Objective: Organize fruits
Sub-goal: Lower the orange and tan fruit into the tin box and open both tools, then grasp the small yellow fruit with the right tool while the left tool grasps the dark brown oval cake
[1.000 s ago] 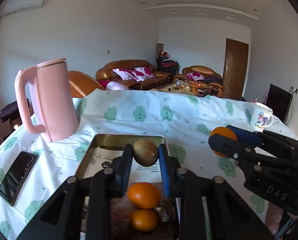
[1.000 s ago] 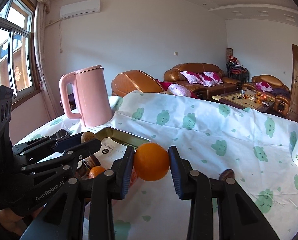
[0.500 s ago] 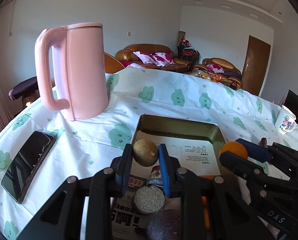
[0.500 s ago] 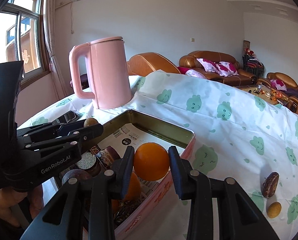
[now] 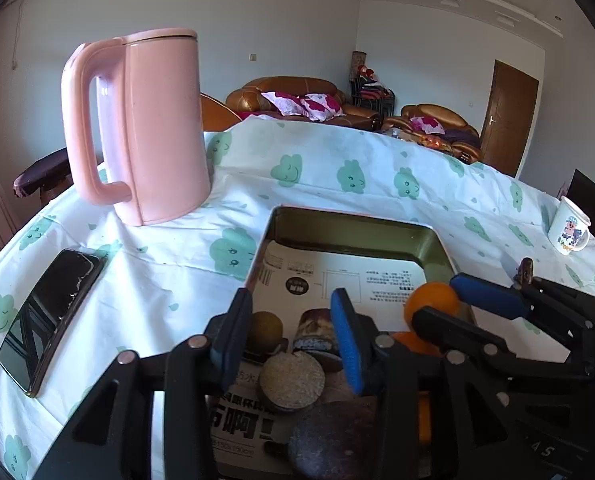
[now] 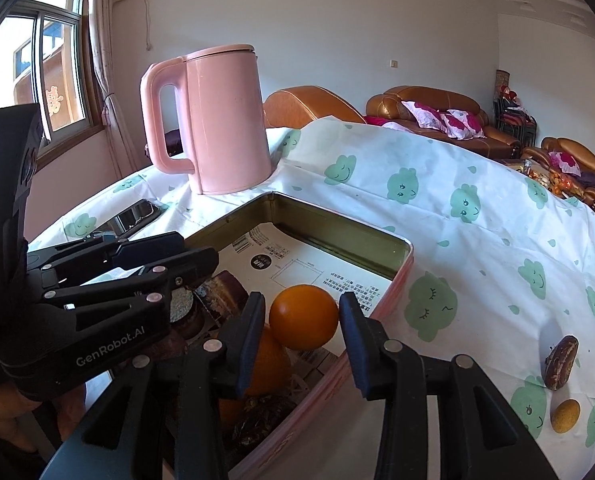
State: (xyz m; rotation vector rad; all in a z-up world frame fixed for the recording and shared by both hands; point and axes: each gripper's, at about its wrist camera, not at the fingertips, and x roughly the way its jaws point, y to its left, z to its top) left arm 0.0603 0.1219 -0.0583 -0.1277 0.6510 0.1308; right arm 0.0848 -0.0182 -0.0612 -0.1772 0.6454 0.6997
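A pink-walled metal tin [image 5: 353, 224] [image 6: 397, 280] lined with printed paper holds several fruits and snacks. My left gripper [image 5: 291, 336] is open over the tin's near left; a brown kiwi [image 5: 263, 332] lies in the tin beside its left finger. My right gripper [image 6: 302, 322] is open around an orange [image 6: 303, 317] that rests on another orange [image 6: 267, 364] in the tin; the gap is small. In the left wrist view the orange [image 5: 429, 304] sits between the right fingers.
A pink kettle [image 5: 145, 128] [image 6: 217, 120] stands behind the tin. A black phone [image 5: 53, 312] lies at the left. A white mug [image 5: 569, 232] stands at the right edge. A dark date [image 6: 561, 362] and a small yellow fruit [image 6: 565, 420] lie on the cloth.
Both grippers have come down into the tin. The left gripper has opened and let the kiwi go. The right jaws have widened around the orange, which now rests in the tin.
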